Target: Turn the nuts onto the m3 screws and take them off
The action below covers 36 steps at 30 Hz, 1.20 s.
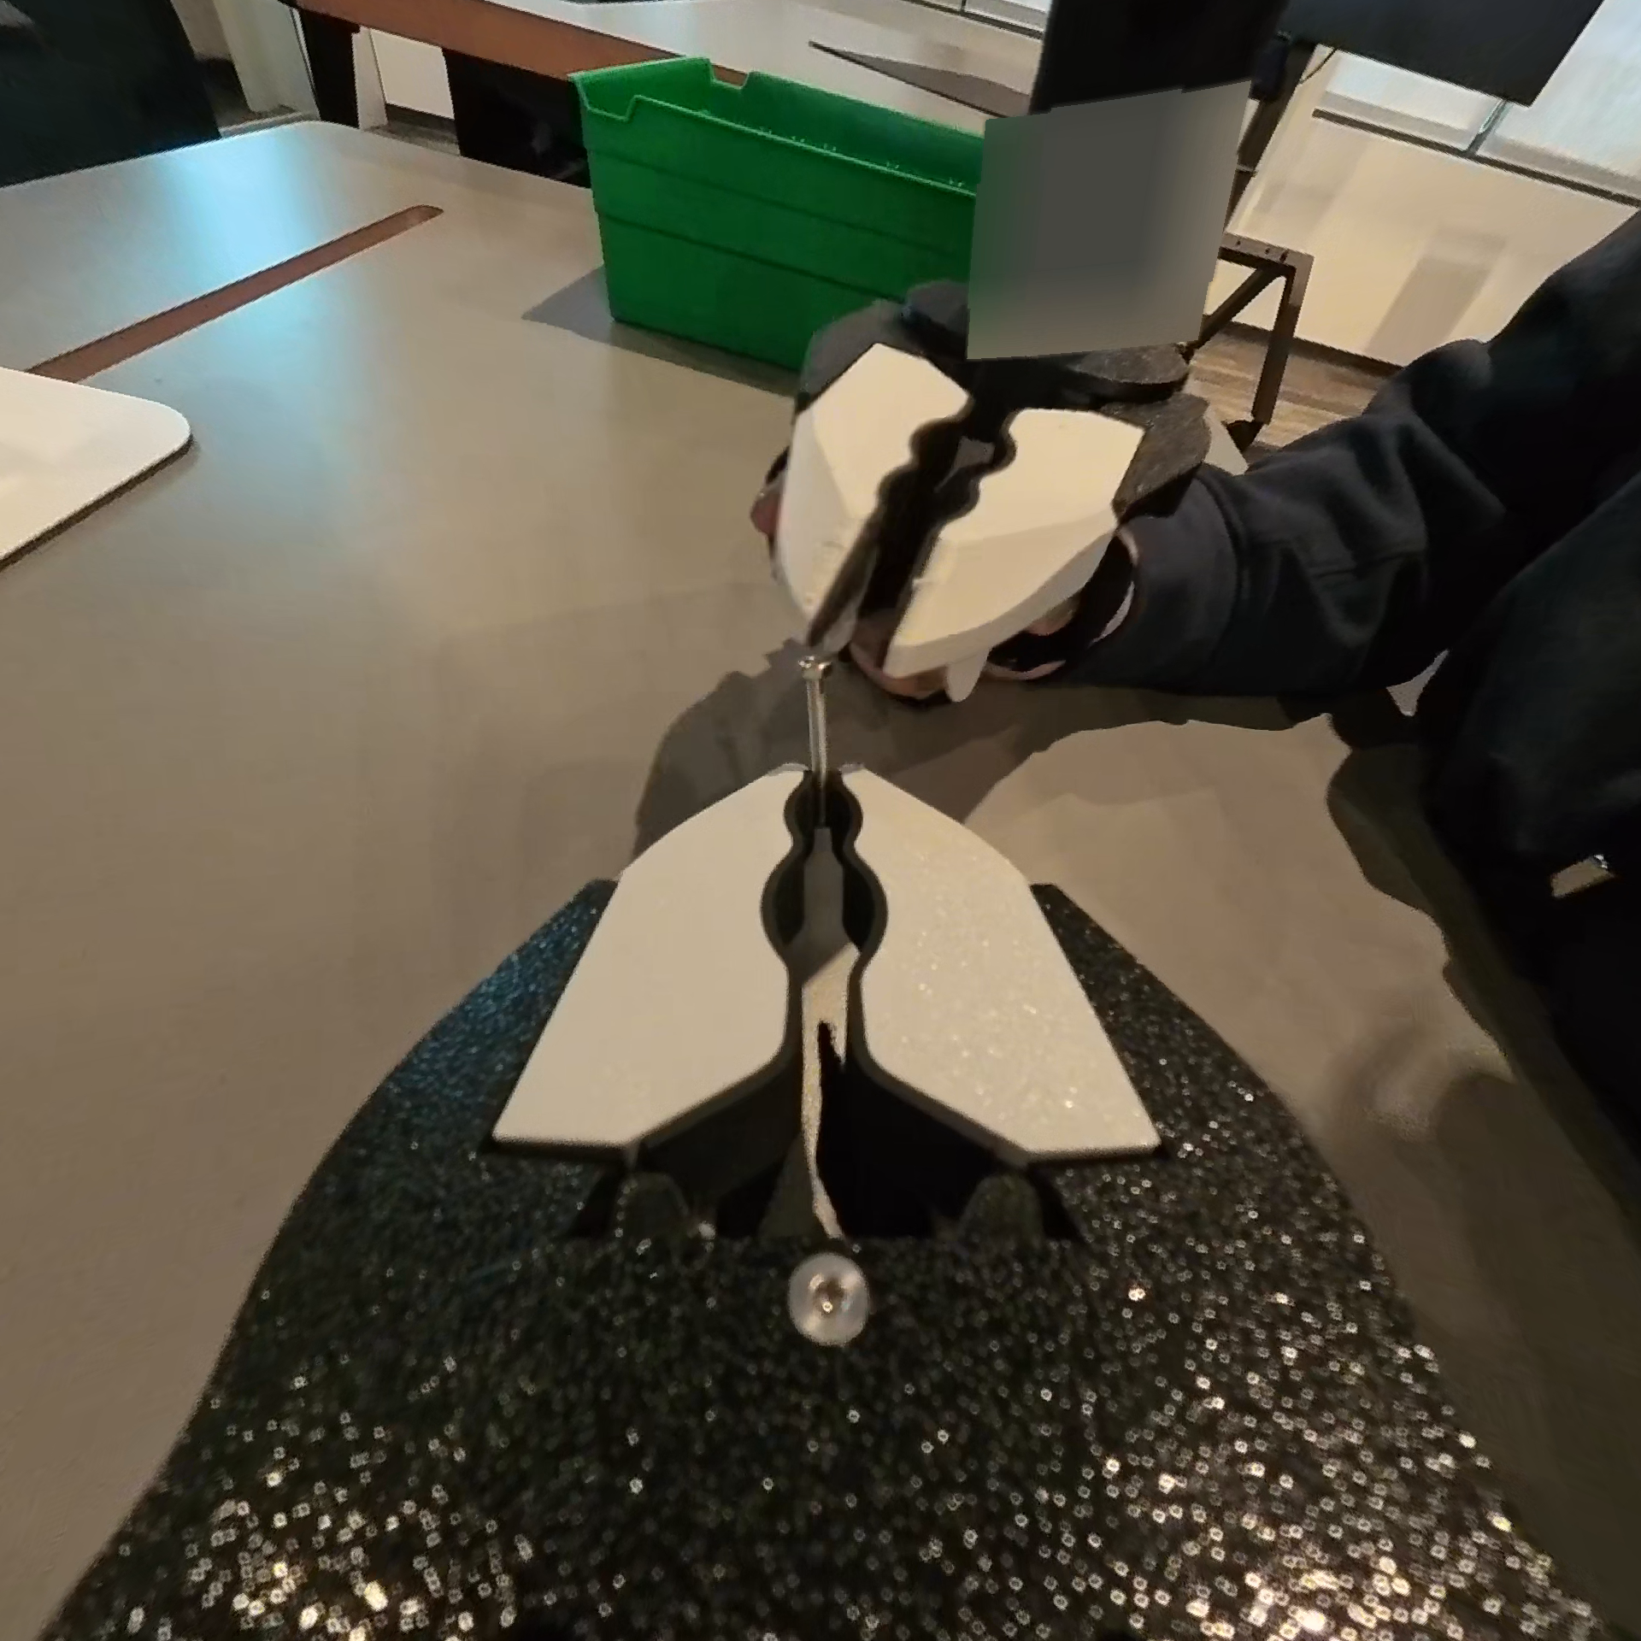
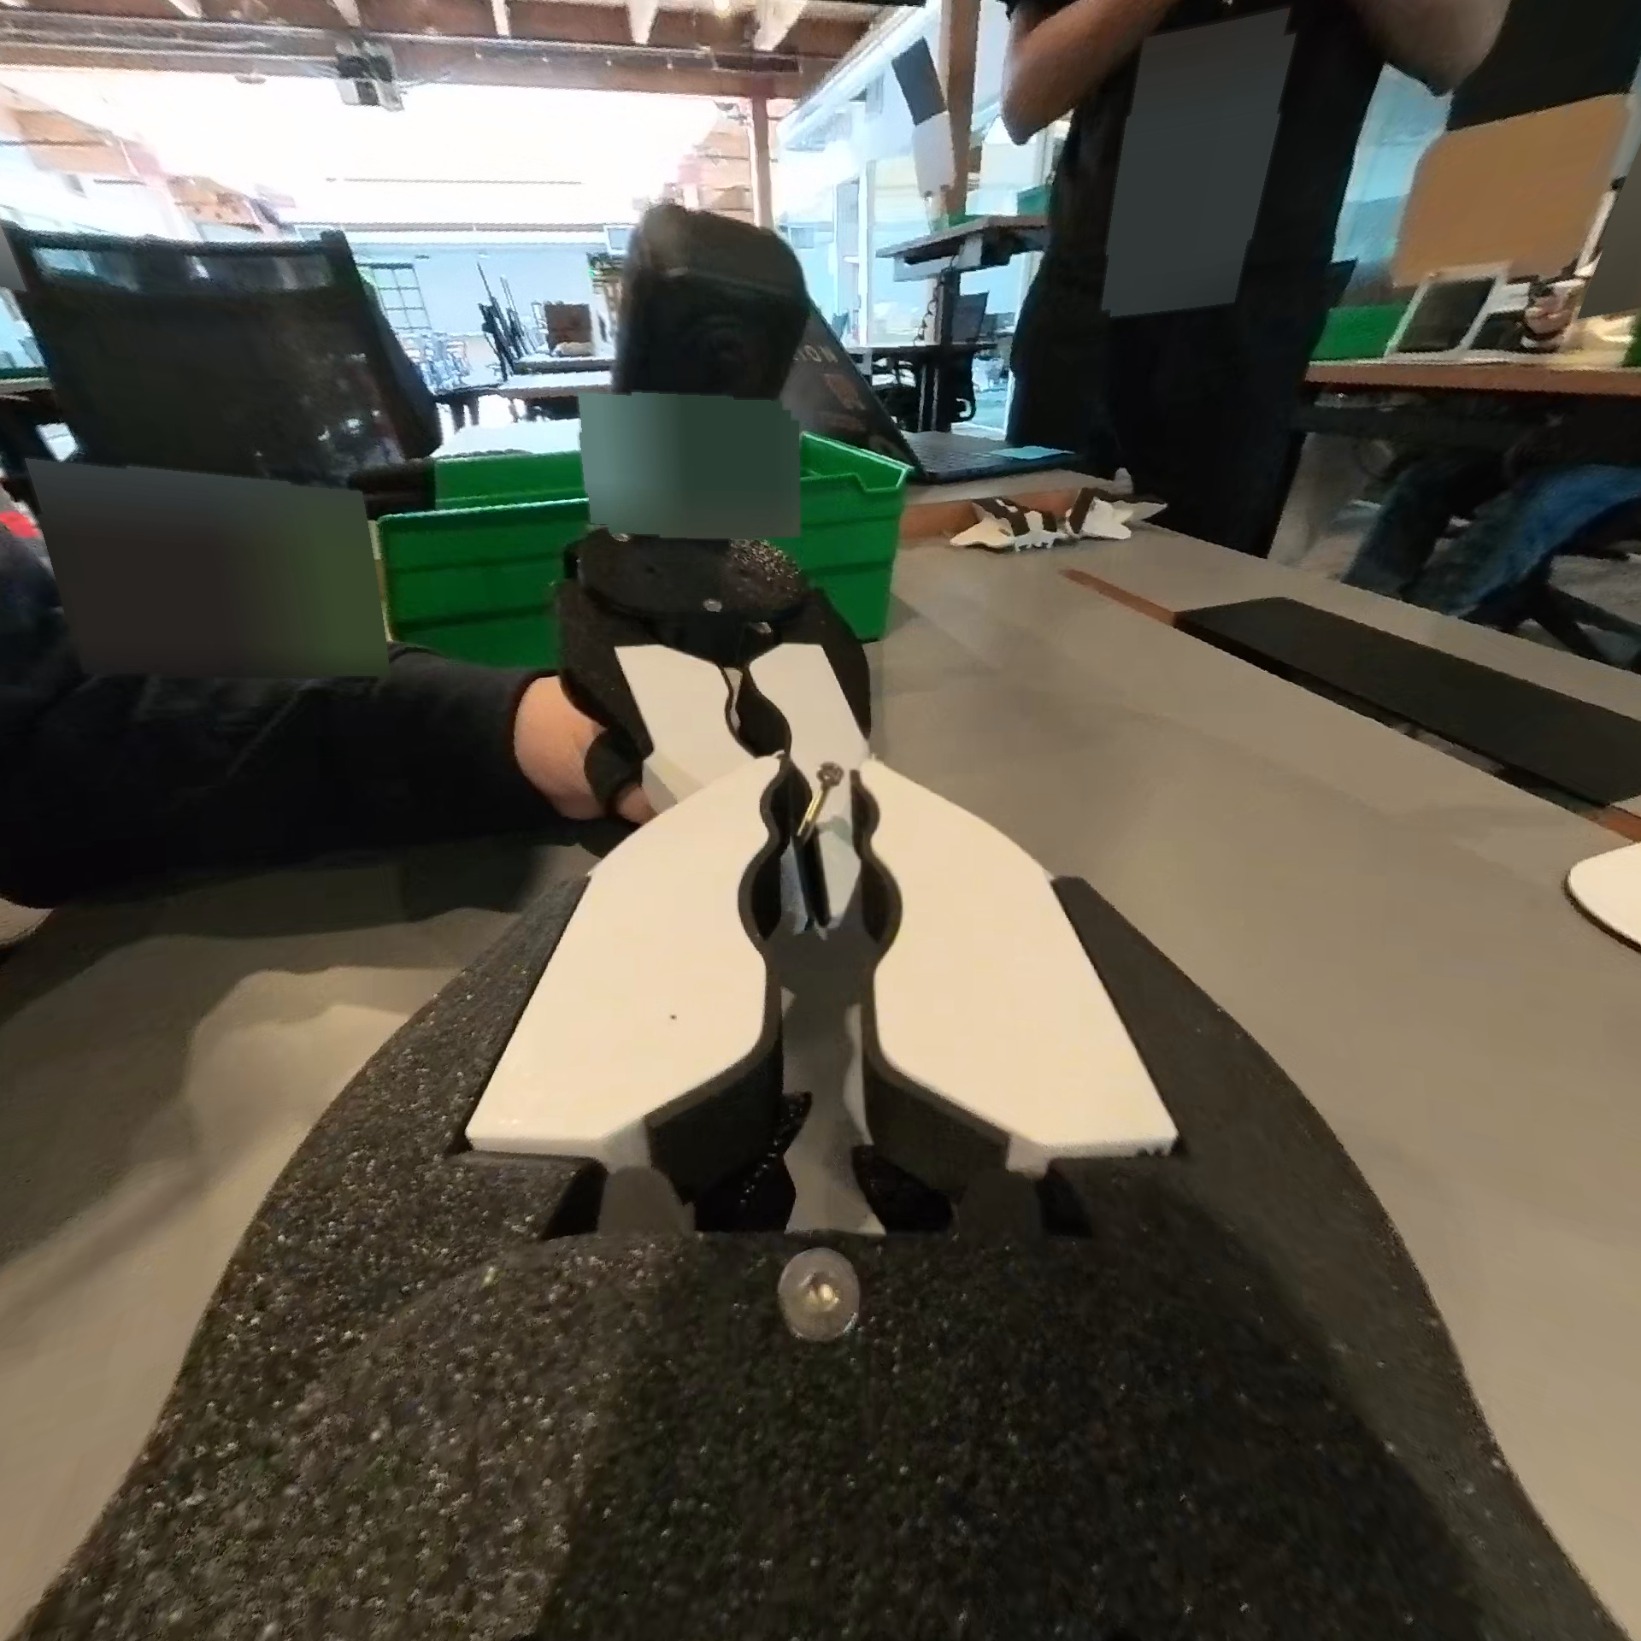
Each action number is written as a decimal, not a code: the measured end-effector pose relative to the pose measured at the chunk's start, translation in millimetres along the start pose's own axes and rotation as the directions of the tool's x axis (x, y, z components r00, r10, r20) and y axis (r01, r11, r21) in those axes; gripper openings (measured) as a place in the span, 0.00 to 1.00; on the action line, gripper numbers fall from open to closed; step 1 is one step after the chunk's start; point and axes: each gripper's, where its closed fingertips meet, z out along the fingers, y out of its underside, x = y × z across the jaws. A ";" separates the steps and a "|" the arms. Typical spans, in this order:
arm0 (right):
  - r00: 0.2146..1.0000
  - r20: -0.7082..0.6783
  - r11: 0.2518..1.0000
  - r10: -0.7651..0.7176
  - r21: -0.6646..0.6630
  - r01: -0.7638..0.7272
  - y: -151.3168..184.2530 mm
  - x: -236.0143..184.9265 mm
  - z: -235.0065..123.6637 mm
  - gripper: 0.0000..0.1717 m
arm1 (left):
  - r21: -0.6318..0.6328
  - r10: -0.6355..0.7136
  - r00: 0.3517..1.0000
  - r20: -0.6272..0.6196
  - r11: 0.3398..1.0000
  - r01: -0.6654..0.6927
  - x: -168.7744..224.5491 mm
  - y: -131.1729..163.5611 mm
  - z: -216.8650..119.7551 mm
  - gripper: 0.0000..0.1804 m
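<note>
one slim metal screw (image 1: 819,719) juts from our left gripper (image 1: 824,781), its white fingers clamped on the shank, a small nut (image 1: 814,662) at the far end. our right gripper (image 2: 819,781) stands apart around that nut, pads not pressing. beneath us lies a smooth grey table (image 1: 373,550); a ribbed green bin (image 1: 764,222) sits near its far edge, contents hidden.

Left tongs (image 1: 821,781) clamped, right tongs (image 2: 821,781) parted

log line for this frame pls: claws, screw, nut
left claw: shut on screw | right claw: open around nut at the screw's tip, pads apart from it | both above table
</note>
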 end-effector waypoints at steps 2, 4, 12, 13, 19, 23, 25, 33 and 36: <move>1.000 0.005 1.000 -0.003 -0.017 0.003 1.9 -0.2 3.0 0.08 | -0.002 0.000 1.000 0.000 1.000 0.000 0.0 0.2 0.1 0.01; 1.000 0.023 1.000 -0.011 -0.022 0.011 2.6 -3.4 3.1 0.06 | 0.002 0.000 1.000 -0.003 1.000 0.000 0.3 -0.2 -0.3 0.01; 1.000 -0.006 1.000 -0.004 -0.011 0.003 1.3 0.1 -0.1 0.07 | -0.001 0.000 1.000 -0.003 1.000 0.000 0.4 -0.1 -0.1 0.01; 1.000 0.000 1.000 -0.005 -0.018 0.005 2.2 -0.5 1.2 0.07 | -0.002 0.000 1.000 -0.003 1.000 0.000 0.4 0.0 -0.1 0.01; 1.000 0.005 1.000 -0.012 -0.024 0.012 2.8 -1.3 3.2 0.07 | -0.003 0.000 1.000 -0.002 1.000 0.000 0.2 0.0 0.0 0.01; 1.000 0.005 1.000 -0.012 -0.023 0.012 2.7 -1.5 3.3 0.06 | -0.005 0.001 1.000 -0.001 1.000 -0.001 0.3 0.3 0.4 0.01; 1.000 0.012 1.000 -0.016 -0.016 0.016 1.8 -3.0 2.3 0.05 | -0.002 -0.001 1.000 -0.002 1.000 0.001 0.2 -0.1 0.1 0.01; 1.000 -0.003 1.000 -0.004 -0.014 0.004 1.6 -0.5 2.8 0.08 | -0.006 -0.001 1.000 -0.005 1.000 0.001 0.8 0.4 0.6 0.01; 1.000 0.027 1.000 -0.009 -0.023 0.010 2.6 -5.7 2.4 0.06 | -0.001 -0.002 1.000 -0.006 1.000 0.002 0.9 -0.1 0.3 0.01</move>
